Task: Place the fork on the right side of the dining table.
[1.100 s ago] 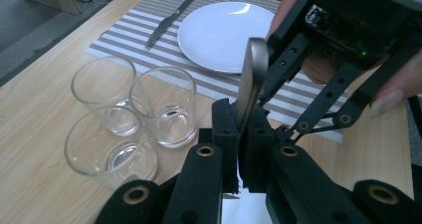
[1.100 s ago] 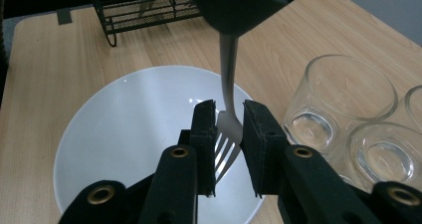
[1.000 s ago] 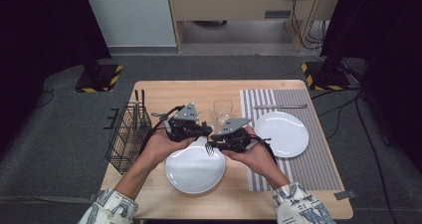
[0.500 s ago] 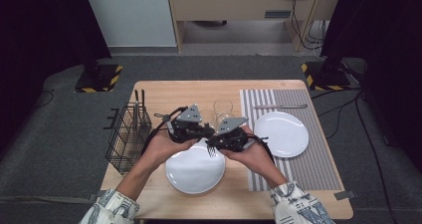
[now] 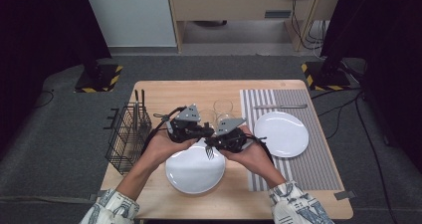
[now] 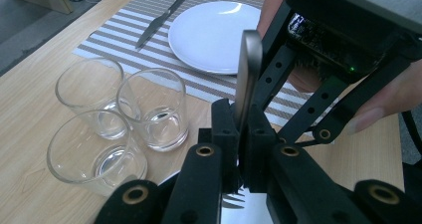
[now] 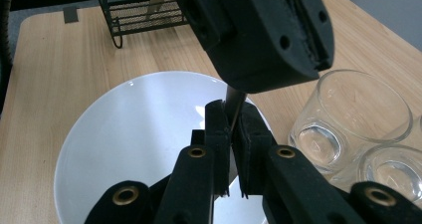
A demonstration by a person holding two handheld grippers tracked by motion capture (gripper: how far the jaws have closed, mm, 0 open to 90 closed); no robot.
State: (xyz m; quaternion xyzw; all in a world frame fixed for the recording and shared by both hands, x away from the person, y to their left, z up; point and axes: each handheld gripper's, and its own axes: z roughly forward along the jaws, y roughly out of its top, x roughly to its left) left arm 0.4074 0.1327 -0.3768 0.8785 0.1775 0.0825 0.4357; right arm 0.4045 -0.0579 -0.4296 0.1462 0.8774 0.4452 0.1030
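A metal fork (image 5: pixel 209 153) hangs tines-down over the near white plate (image 5: pixel 191 176). Both grippers are shut on it. In the left gripper view, my left gripper (image 6: pixel 239 134) clamps the fork (image 6: pixel 247 69), whose handle rises above the jaws and whose tines show just below them. My right gripper (image 7: pixel 230 119) pinches the thin stem of the fork (image 7: pixel 234 98) right under the left gripper's jaws, above the plate (image 7: pixel 134 134). From the high view, the left gripper (image 5: pixel 203 133) and right gripper (image 5: pixel 215 140) meet tip to tip over the plate's far edge.
Three empty glasses (image 6: pixel 119 119) stand behind the grippers. A second white plate (image 5: pixel 281 133) and a knife (image 5: pixel 280 106) lie on the striped placemat (image 5: pixel 318 159) at the right. A black wire basket (image 5: pixel 128 134) holding cutlery stands at the table's left edge.
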